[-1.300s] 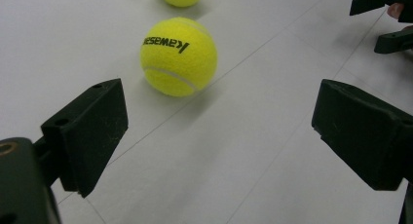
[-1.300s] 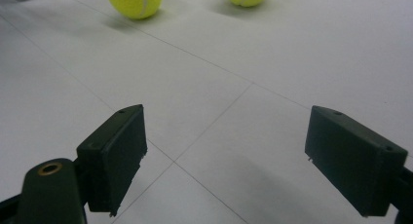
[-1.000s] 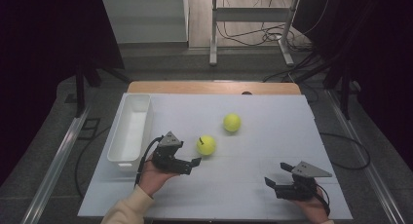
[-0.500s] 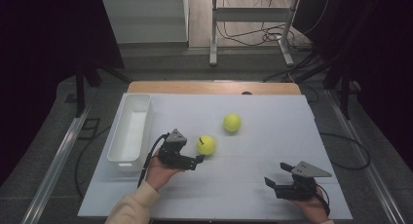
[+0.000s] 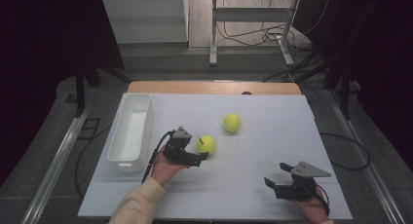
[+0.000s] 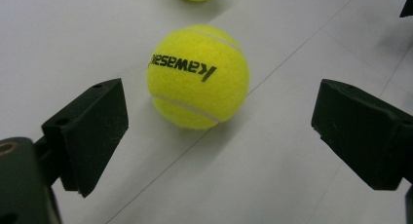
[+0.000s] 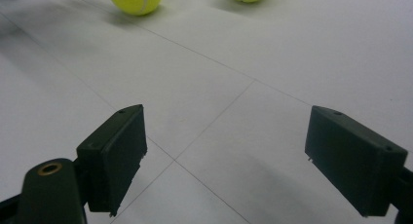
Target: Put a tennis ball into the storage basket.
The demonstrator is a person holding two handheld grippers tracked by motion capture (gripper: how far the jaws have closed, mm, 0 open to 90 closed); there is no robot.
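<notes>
Yellow ball (image 6: 198, 77) sits mid-table, just ahead of the left claw (image 6: 214, 131), whose jaws gape wide (not touching). Slide forward until both straddle its middle, then squeeze.

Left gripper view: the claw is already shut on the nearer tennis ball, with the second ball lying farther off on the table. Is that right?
Not quite. The left claw is open: the left gripper view shows its jaws wide apart, clear of the nearer tennis ball, which sits on the table. The second ball does lie farther off.
</notes>
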